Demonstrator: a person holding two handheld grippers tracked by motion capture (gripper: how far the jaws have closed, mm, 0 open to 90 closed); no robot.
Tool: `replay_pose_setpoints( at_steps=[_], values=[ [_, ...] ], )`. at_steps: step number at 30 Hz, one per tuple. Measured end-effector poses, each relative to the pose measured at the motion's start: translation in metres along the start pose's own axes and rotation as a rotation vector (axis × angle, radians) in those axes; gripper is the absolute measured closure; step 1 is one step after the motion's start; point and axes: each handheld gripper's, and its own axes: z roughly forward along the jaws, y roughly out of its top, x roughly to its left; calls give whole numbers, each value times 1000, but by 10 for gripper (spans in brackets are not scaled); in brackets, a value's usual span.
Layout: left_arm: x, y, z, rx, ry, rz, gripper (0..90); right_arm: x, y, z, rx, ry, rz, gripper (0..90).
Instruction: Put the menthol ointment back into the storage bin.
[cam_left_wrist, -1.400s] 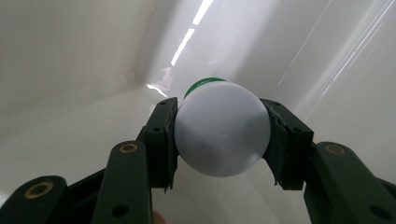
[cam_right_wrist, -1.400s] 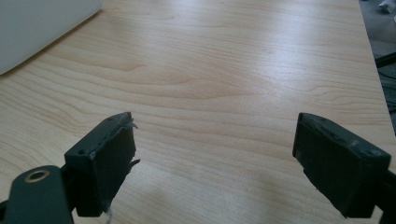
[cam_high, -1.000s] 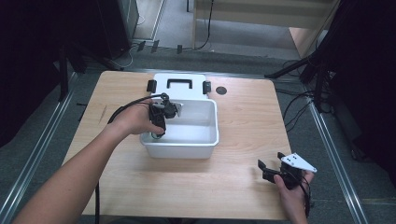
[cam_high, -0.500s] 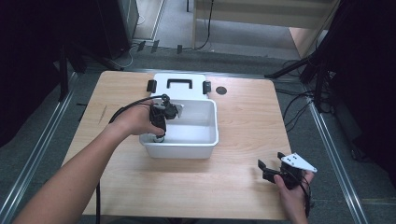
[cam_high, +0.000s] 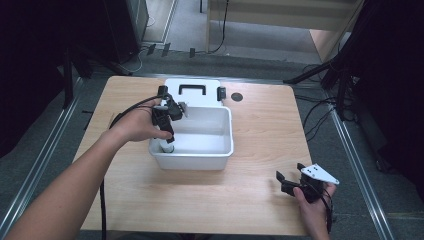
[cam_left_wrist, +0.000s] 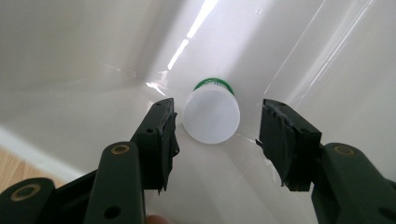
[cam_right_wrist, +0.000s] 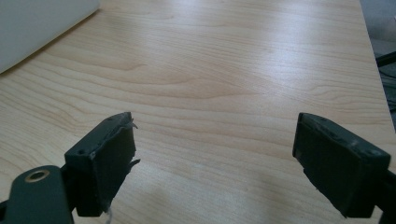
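Both grippers are black, with brass-ringed screw holes and ridged pads; the right gripper (cam_high: 290, 181) carries a grey triangular plate, the left gripper (cam_high: 168, 131) trails a black cable.

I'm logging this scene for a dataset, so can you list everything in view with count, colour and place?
bottle: 1, white with a green band, inside the bin at its near-left corner, between the left gripper's fingers but not pressed by them
bin: 1, white, middle of the table
lid: 1, white with black handle and clips, behind the bin
table: 1, light wood
hole: 1, dark, round, in the table right of the lid
left gripper: 1, black, reaching into the bin, fingers just opened
right gripper: 1, black with a grey plate, at the table's near-right, fingers open
forearms: 2, coming in from the bottom edge
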Motion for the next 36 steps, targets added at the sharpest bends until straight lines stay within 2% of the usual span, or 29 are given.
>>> replay_pose_setpoints(
  at_steps=[1, 2, 7, 10, 15, 19, 20, 31, 34, 35, 36],
  values=[
    [1, -1, -3, -12, -9, -3, 467, 0, 0, 0, 0, 0, 0, 134],
    [3, -6, -10, -55, -33, -16, 461, 0, 0, 0, 1, 0, -1, 135],
    [11, -15, -27, -88, -28, -48, 424, 0, 0, 0, 3, -2, -1, 134],
    [16, -26, -40, -126, -30, -88, 395, 0, 0, 0, 4, -2, -1, 134],
    [22, -42, -51, -151, -22, -127, 364, 0, 0, 0, 3, -2, -2, 134],
    [25, -50, -55, -162, -13, -141, 365, 0, 0, 0, 4, -4, -2, 134],
    [27, -56, -58, -163, -12, -150, 365, 0, 0, 0, 5, -5, -2, 135],
    [36, -84, -58, -171, 4, -207, 368, 0, 0, 0, 7, -6, -3, 134],
    [40, -100, -51, -183, 0, -240, 368, 0, 0, 1, 8, -7, -3, 135],
    [40, -100, -51, -183, 0, -240, 368, 0, 0, 1, 8, -7, -3, 135],
    [42, -108, -46, -189, -4, -260, 366, 0, 0, 1, 8, -6, -3, 134]
  ],
)
